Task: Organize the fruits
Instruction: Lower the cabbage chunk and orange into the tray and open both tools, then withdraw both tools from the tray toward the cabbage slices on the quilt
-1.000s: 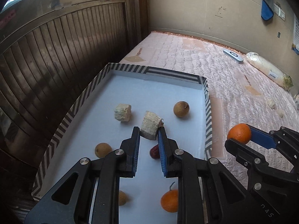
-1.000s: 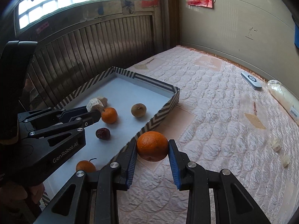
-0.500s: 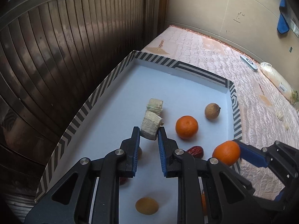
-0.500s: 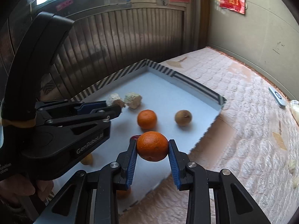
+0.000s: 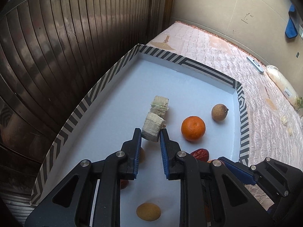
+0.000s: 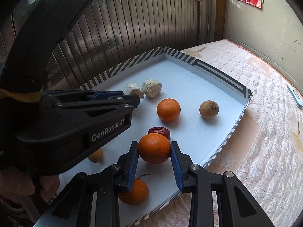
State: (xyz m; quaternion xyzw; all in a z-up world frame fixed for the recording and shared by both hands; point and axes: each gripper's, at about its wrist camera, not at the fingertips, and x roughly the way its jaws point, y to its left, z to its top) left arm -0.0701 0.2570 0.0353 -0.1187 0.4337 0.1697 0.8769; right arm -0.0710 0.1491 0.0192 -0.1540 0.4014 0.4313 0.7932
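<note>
Both tools loaded over the tray point(image 5: 239, 102), and we're set to put down.

Our left tool point(image 5: 151, 133) is clamped on a pale chunk point(image 5: 153, 126), with its twin chunk point(image 5: 160, 106) just beyond on the tray floor, nearly touching. Our right tool point(image 6: 154, 148) is clamped on an orange point(image 6: 154, 148) above the near right side; a date point(image 6: 159, 131) lies just beyond, and a loose orange point(image 6: 168, 109) farther on, so that's likely our drop spot.
</note>
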